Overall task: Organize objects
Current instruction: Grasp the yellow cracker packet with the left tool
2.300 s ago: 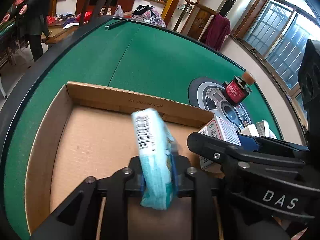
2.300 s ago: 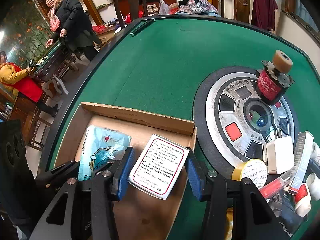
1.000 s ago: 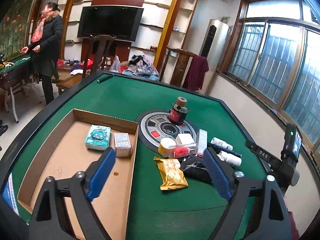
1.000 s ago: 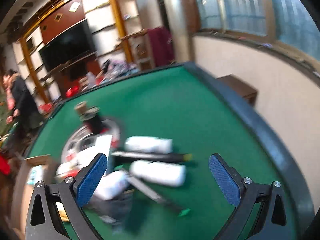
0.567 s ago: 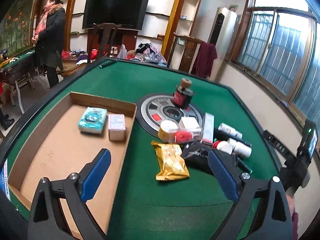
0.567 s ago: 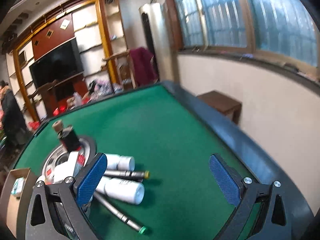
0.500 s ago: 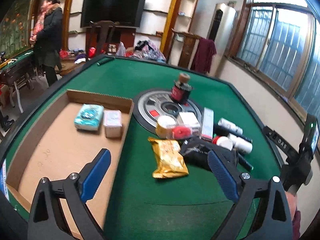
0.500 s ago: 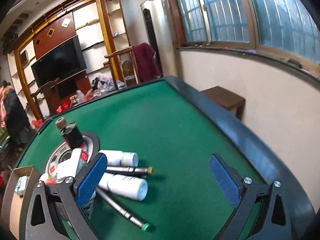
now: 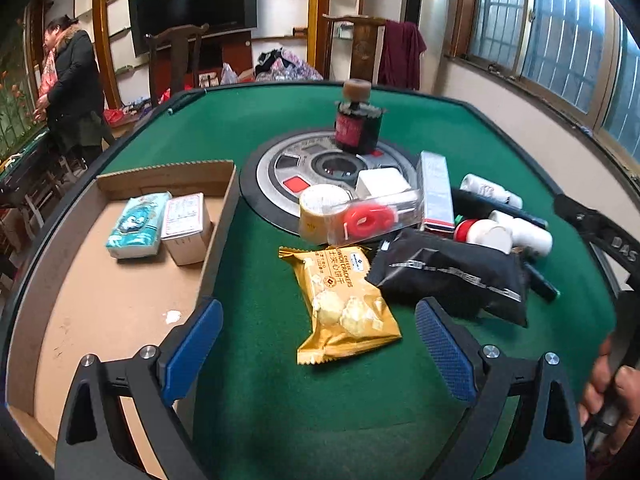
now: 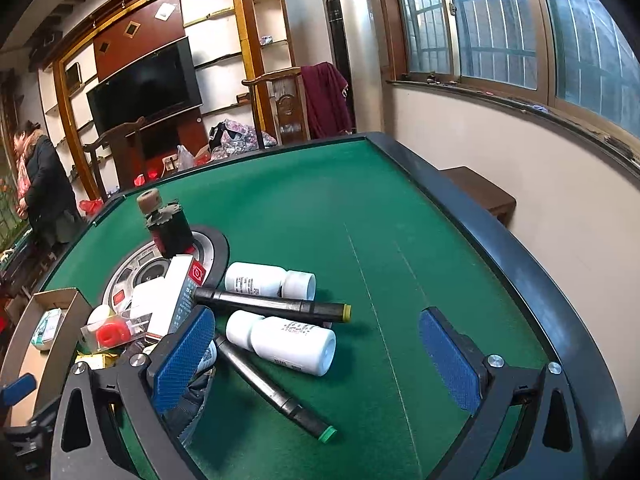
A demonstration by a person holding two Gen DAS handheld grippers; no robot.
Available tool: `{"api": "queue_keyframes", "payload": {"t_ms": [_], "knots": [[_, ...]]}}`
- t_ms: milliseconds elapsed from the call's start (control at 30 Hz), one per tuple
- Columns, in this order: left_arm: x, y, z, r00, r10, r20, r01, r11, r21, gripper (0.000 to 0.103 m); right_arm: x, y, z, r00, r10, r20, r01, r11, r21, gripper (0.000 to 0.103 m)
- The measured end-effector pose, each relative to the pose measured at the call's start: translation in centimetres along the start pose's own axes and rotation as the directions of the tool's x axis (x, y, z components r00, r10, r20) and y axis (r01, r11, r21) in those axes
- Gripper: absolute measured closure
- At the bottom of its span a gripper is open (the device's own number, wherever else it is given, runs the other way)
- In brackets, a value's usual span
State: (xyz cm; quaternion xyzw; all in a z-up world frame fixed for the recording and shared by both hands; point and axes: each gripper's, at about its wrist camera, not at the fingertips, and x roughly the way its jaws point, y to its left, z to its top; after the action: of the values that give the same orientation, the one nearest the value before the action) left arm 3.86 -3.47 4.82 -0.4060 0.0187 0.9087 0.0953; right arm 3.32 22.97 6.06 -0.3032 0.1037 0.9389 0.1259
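A cardboard box (image 9: 100,312) on the left of the green table holds a teal tissue pack (image 9: 138,224) and a small white carton (image 9: 186,226). My left gripper (image 9: 318,312) is open, its pads on either side of a yellow cracker packet (image 9: 344,300) and just short of it. A black pouch (image 9: 452,276) lies to the right. My right gripper (image 10: 316,320) is open above two white bottles (image 10: 288,344) and two dark markers (image 10: 272,304), holding nothing.
On and around the round console (image 9: 288,176) are a corked dark bottle (image 9: 356,124), a tape roll (image 9: 320,208), a clear case with a red ring (image 9: 368,218) and a long carton (image 9: 436,188). A person (image 9: 76,92) stands far left. The table rim (image 10: 500,248) runs right.
Both grippers let go of the tissue pack and the carton in the box and pulled back. The left one has moved close to the cracker packet; the right one has swung over the bottles.
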Motion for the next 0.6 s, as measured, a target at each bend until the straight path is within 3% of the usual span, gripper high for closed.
{"api": "queue_keyframes", "payload": {"t_ms": [67,167,433,500,533,600], "knots": [[0.9,0.0,0.2,1.000,-0.004,-0.022,0.004,1.000,0.001,0.025,0.2,-0.1,0.0,1.000,0.002,-0.009,-0.002,1.000,0.006,0.000],[2.3,-0.1,0.6,0.997,-0.031,-0.066,0.031,1.000,-0.001,0.039,0.4,-0.2,0.0,1.000,0.005,-0.019,-0.005,1.000,0.011,0.000],[4.4,-0.7,1.1,0.994,-0.039,-0.106,0.039,0.999,0.004,0.040,0.7,0.7,-0.2,1.000,0.004,-0.025,-0.005,1.000,-0.030,0.000],[4.8,-1.0,0.9,0.993,-0.046,-0.107,0.047,0.999,0.010,0.046,0.8,0.9,-0.2,1.000,0.002,-0.027,-0.003,0.999,-0.043,0.000],[4.7,-1.0,0.9,0.994,-0.048,-0.097,0.049,0.999,0.013,0.057,0.8,1.1,-0.3,1.000,0.000,-0.026,-0.001,0.999,-0.052,0.000],[4.4,-0.8,0.8,0.993,-0.075,-0.093,0.076,0.997,-0.001,0.059,0.8,1.3,-0.3,1.000,-0.006,-0.024,0.005,0.998,-0.066,0.000]]}}
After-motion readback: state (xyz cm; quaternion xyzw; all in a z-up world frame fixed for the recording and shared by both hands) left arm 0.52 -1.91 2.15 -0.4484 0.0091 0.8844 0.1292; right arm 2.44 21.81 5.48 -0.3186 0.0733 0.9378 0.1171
